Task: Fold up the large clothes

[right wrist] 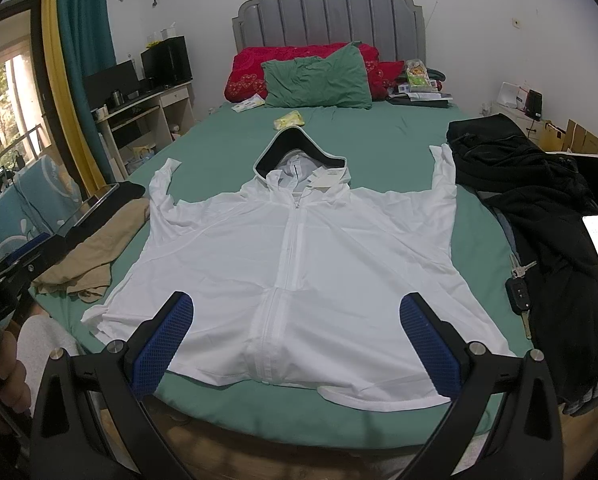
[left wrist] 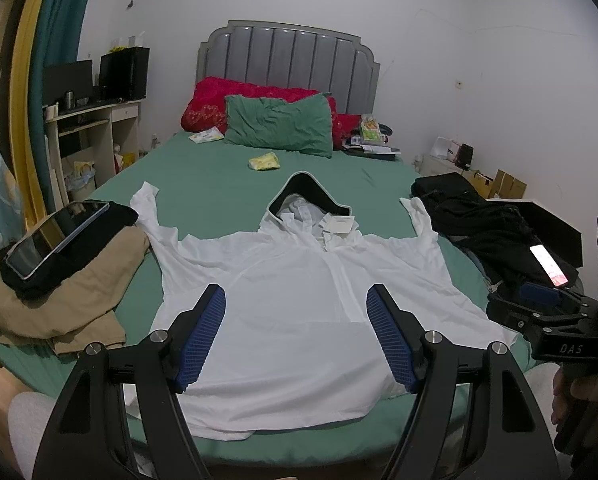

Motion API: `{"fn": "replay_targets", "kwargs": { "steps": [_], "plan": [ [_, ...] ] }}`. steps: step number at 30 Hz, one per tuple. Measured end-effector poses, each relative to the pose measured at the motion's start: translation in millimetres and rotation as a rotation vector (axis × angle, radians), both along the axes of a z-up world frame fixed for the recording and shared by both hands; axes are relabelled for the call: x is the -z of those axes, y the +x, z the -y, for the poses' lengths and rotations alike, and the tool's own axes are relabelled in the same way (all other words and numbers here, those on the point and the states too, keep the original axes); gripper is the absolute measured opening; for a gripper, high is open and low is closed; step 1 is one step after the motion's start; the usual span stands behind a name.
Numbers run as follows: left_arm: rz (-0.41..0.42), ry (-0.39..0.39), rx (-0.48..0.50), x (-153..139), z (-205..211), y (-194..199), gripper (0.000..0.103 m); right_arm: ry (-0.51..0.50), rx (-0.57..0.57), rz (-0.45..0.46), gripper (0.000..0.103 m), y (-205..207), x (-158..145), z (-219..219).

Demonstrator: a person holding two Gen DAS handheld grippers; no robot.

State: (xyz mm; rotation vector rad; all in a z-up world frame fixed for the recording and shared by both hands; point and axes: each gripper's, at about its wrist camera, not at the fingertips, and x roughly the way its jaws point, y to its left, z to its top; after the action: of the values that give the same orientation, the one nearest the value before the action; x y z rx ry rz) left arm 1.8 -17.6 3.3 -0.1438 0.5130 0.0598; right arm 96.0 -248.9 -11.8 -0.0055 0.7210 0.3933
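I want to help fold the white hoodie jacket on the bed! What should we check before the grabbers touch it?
1. White hooded jacket spread flat, front up: ok.
2. Both sleeves stretched out, not tucked under: ok.
3. Zipper closed: looks shut, ok.
4. Left gripper open and holding nothing: ok.
5. Right gripper open and holding nothing: ok.
6. Room beside the jacket: not ok. Tan clothes touch one side, and the car key and black clothes crowd the other.

black claw (left wrist: 295, 332), blue ribbed pads (left wrist: 201, 336)
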Motion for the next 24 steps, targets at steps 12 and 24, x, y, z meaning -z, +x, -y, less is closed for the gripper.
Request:
{"fn": "replay_targets", "kwargs": {
  "steps": [12,24],
  "plan": [
    [-0.001,0.001,-0.001,1.0,0.0,1.8,0.076,0.001,0.000,0.001,0.102,-0.2,-0.4,-0.2],
    [-0.001,0.000,0.000,1.0,-0.5,1.7,0.076,0.002,0.000,0.000,0.102,0.0,-0.4,1.0]
  ]
}}
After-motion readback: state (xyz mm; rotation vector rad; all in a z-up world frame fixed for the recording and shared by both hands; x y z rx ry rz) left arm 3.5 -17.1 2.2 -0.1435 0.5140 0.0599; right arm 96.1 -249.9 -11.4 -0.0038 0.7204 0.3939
